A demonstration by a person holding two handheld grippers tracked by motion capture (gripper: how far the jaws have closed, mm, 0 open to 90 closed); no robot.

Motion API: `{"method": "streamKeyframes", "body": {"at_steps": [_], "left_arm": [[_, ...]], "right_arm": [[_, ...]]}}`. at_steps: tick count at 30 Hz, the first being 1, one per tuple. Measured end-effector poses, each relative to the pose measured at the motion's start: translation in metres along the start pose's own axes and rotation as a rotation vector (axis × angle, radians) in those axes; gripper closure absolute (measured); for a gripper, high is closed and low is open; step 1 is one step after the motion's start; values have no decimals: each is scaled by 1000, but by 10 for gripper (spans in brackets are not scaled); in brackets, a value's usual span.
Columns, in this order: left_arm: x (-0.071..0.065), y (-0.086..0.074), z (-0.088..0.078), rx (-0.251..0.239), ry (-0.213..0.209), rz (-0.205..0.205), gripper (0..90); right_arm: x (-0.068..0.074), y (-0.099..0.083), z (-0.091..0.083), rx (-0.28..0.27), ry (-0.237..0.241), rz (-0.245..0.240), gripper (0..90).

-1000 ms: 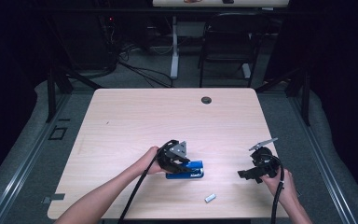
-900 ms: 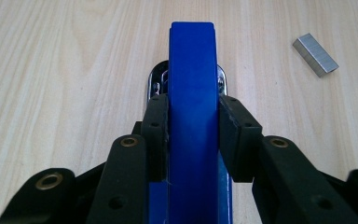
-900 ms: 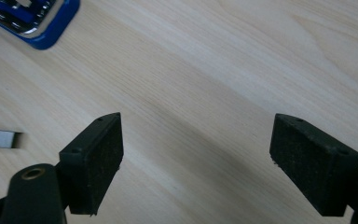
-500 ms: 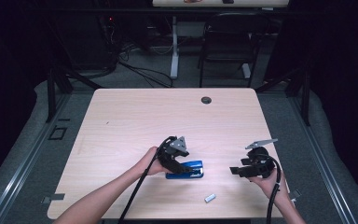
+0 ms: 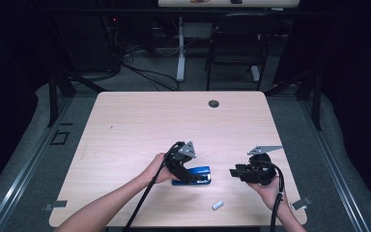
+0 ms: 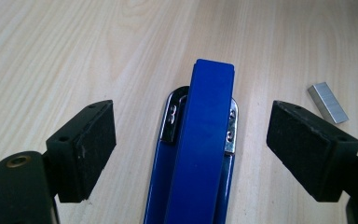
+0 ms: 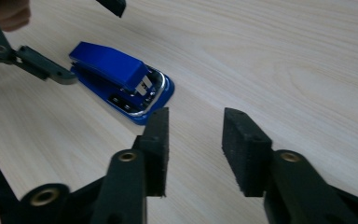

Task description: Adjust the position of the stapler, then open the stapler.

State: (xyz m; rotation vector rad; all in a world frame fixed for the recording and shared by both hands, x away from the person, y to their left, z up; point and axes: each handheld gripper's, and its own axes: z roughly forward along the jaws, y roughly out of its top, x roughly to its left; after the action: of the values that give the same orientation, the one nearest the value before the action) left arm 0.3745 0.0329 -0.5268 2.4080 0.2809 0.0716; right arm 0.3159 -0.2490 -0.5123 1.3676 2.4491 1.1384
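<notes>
A blue stapler (image 5: 199, 174) lies flat on the wooden table (image 5: 140, 125), near its front edge. My left gripper (image 5: 189, 173) straddles the stapler's rear end (image 6: 205, 140). Its jaws have just been opening, and both pads (image 6: 81, 149) stand off the stapler's sides. My right gripper (image 5: 234, 171) hovers to the right of the stapler (image 7: 116, 79) and points at its metal nose. Its jaws have just been closing, and a gap with nothing in it stays between them (image 7: 196, 149). A finger (image 7: 42, 65) of the left gripper shows beside the stapler.
A small strip of staples (image 5: 217, 205) lies in front of the stapler, also seen past the left gripper's right pad as a grey strip of staples (image 6: 327, 102). A black grommet (image 5: 214, 103) sits at the table's far edge. A chair (image 5: 232, 43) stands beyond it.
My right gripper has moved left toward the stapler. The left hand has kept its place over the stapler, which has not shifted.
</notes>
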Motion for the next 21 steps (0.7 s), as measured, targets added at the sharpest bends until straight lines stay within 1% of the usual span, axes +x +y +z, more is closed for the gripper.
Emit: {"method": "streamKeyframes", "body": {"at_steps": [2, 3, 4, 5, 6, 7, 8, 9, 10, 11, 12, 13, 14, 15, 16, 17, 18, 19, 20, 21], "left_arm": [[-2, 1, 1, 2, 19, -1, 162], [-2, 2, 1, 1, 14, -1, 168], [-3, 3, 1, -1, 27, 3, 186], [-4, 3, 2, 2, 27, 7, 209], [-5, 5, 2, 5, 32, 10, 240], [-5, 5, 2, 5, 32, 10, 255], [-5, 5, 4, 3, 34, 6, 255], [-5, 6, 5, 8, 34, 10, 271], [-6, 6, 5, 11, 37, 10, 283], [-5, 7, 6, 15, 32, 12, 312], [-5, 7, 6, 15, 32, 12, 323], [-5, 8, 7, 16, 26, 16, 338], [-5, 8, 7, 16, 26, 16, 356], [-6, 9, 8, 15, 31, 17, 356], [-6, 9, 9, 16, 25, 14, 361], [-6, 10, 11, 17, 21, 21, 375], [-6, 10, 11, 17, 21, 21, 381], [-6, 11, 12, 21, 19, 25, 388], [-7, 12, 13, 23, 22, 27, 388], [-7, 13, 14, 24, 13, 30, 396]], "right_arm": [[2, 0, 2, -7, 23, 20, 713], [3, -1, 4, 0, 36, 32, 739], [4, -1, 6, 1, 40, 42, 765], [4, -1, 8, 8, 51, 55, 795], [5, 0, 10, 7, 64, 81, 835], [5, 0, 10, 7, 64, 81, 835], [6, 0, 12, 6, 77, 98, 853], [6, 0, 14, 13, 89, 113, 866], [7, 1, 17, 19, 98, 138, 878], [8, 1, 21, 32, 118, 166, 881], [8, 1, 21, 32, 118, 166, 881], [8, 0, 26, 35, 129, 194, 881], [8, 0, 26, 35, 129, 194, 881], [8, 0, 27, 45, 136, 217, 881], [7, -1, 29, 46, 144, 246, 881], [6, -2, 31, 44, 158, 284, 881], [6, -2, 31, 44, 158, 284, 881], [4, -3, 34, 44, 160, 302, 881], [4, -3, 34, 44, 160, 302, 881], [4, -3, 34, 52, 156, 301, 881]]}}
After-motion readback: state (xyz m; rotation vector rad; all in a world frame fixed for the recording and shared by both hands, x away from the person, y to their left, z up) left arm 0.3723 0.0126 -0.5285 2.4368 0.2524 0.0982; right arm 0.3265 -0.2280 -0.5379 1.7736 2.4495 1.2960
